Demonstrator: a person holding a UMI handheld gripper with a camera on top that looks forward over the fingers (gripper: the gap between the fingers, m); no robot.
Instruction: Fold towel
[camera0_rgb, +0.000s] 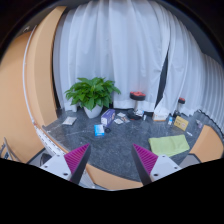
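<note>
A dark grey speckled towel (110, 140) lies spread flat over the table, reaching from my fingers back toward the plant. My gripper (111, 160) hovers over its near edge, open, with a wide gap between the two magenta pads (76, 157). Nothing is held; only the towel's surface and a strip of tan table edge (108, 180) show between the fingers.
At the back stand a leafy plant in a white pot (92, 96), a small blue box (99, 129), a light box (108, 117) and a red-topped item (137, 97). A yellow-green cloth (168, 145) lies right. White curtains hang behind; wooden panel at left.
</note>
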